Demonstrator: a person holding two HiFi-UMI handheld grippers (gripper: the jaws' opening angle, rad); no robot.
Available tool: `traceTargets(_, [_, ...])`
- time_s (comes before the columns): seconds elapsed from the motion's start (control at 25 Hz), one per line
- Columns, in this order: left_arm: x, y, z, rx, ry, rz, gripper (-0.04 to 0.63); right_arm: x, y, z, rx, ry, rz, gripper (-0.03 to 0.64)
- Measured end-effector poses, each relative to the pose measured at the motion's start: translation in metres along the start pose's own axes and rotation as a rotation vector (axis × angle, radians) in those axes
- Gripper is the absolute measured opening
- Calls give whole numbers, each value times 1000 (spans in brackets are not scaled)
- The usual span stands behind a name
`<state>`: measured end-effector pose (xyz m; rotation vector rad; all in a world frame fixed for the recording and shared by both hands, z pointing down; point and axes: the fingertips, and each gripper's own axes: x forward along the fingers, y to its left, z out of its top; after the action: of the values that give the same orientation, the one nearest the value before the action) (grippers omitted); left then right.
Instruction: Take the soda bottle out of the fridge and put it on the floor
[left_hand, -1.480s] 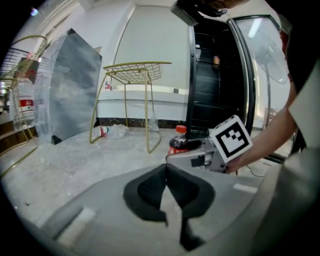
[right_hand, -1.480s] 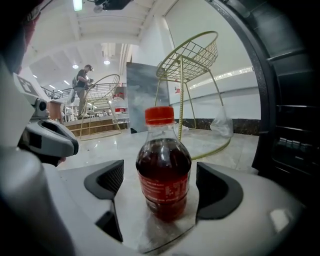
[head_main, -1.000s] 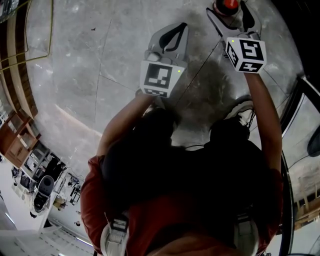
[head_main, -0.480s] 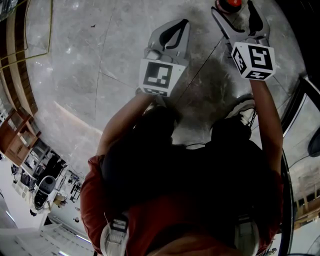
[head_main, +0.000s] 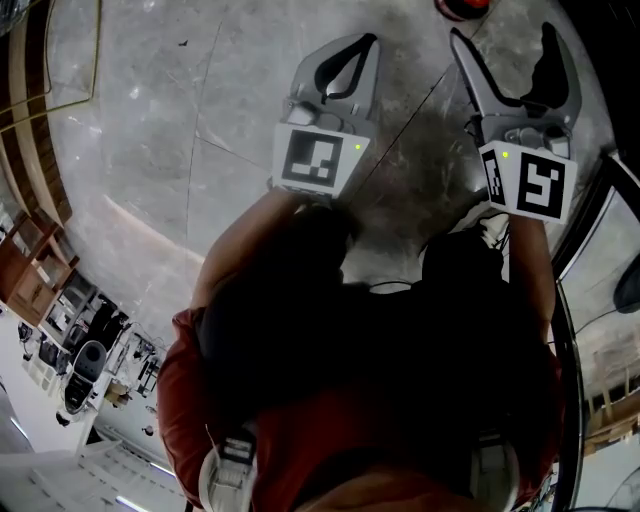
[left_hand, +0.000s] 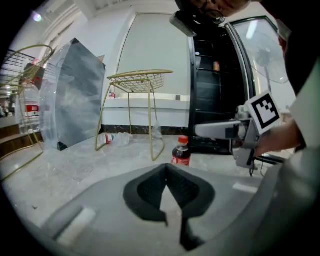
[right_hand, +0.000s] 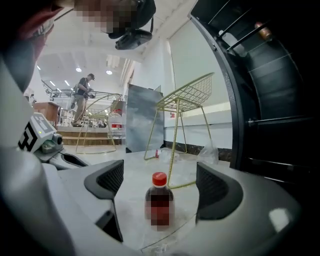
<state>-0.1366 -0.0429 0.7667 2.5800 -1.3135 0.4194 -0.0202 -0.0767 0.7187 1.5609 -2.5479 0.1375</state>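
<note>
No legible text found. Red label on the soda bottle (left_hand: 180, 156) is too small to read.

Left hand-held gripper (left_hand: 167, 172), jaws together; beyond, a soda bottle (left_hand: 181, 152) upright on the floor (left_hand: 75, 165), beside a wire stool (left_hand: 140, 80).

Below you, the grey floor (head_main: 150, 150) holds the soda bottle (right_hand: 159, 200), standing up. A gold stool (left_hand: 140, 81) stands there too, a clear bottle (left_hand: 112, 138) lying beside it.
</note>
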Motion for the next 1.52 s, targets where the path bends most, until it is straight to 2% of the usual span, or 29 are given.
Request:
traceTargets(0.24, [-5,-1,11,26,-27,11,0,-15,1,-7,2,13,-8,439])
traceTargets(1.0, [-9,-1,17,22,-29,8,0,-13,4,-10,-4,38,0,428])
traceTargets(1.2, [-11,0,16,27,-35,7,0,-15,9,-12,-13,42,8,335])
traceTargets(1.28, [-11,1,16,25,-37,7,0,-16,8,-10,-17,25,-14,273])
traceTargets(1.52, [-10,-3,18,29,-43,8,0,-20,1,-10,-15,22,-51,160])
